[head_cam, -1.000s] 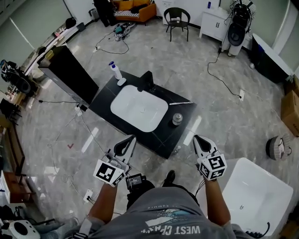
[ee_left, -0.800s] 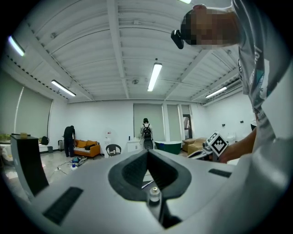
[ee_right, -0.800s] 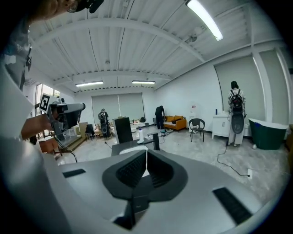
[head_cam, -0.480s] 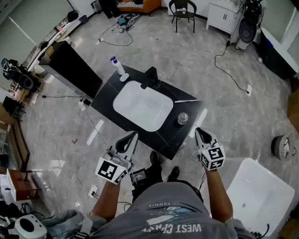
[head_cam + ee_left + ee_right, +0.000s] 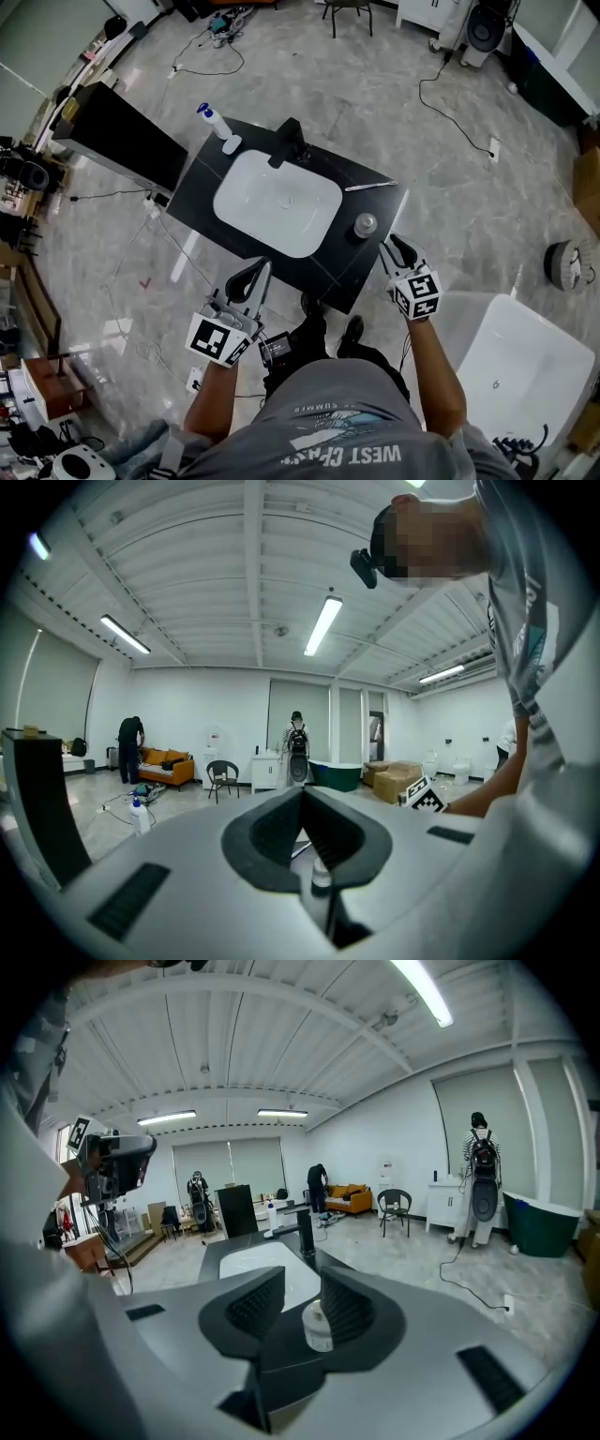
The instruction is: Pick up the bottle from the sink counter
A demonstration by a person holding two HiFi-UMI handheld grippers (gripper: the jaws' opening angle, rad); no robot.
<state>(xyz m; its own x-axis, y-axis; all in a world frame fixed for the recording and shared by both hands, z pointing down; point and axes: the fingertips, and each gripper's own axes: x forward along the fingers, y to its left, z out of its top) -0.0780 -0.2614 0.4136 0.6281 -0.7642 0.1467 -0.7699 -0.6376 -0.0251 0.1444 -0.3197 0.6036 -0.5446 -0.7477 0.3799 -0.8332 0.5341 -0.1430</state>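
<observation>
A small clear bottle (image 5: 366, 225) with a grey cap stands on the black sink counter (image 5: 323, 267) near its right front corner. My right gripper (image 5: 393, 247) is level with the counter's right edge, just short of the bottle. In the right gripper view the bottle (image 5: 317, 1325) shows ahead through the narrow gap of the right gripper (image 5: 302, 1290). Its jaws are opening and the pads touch nothing. My left gripper (image 5: 262, 273) hovers at the counter's front edge, shut and empty. The left gripper (image 5: 302, 803) sees the bottle (image 5: 321, 877) far off.
A white basin (image 5: 277, 202) fills the middle of the counter, with a black faucet (image 5: 286, 142) behind it. A blue-capped pump bottle (image 5: 211, 120) stands at the far left corner and a thin white stick (image 5: 367, 187) at the right. A white tub (image 5: 506, 366) sits on the floor at right.
The person has stepped up to the counter. The right gripper moved forward toward the small bottle and its jaws have parted a little. The left gripper came along, still shut.
</observation>
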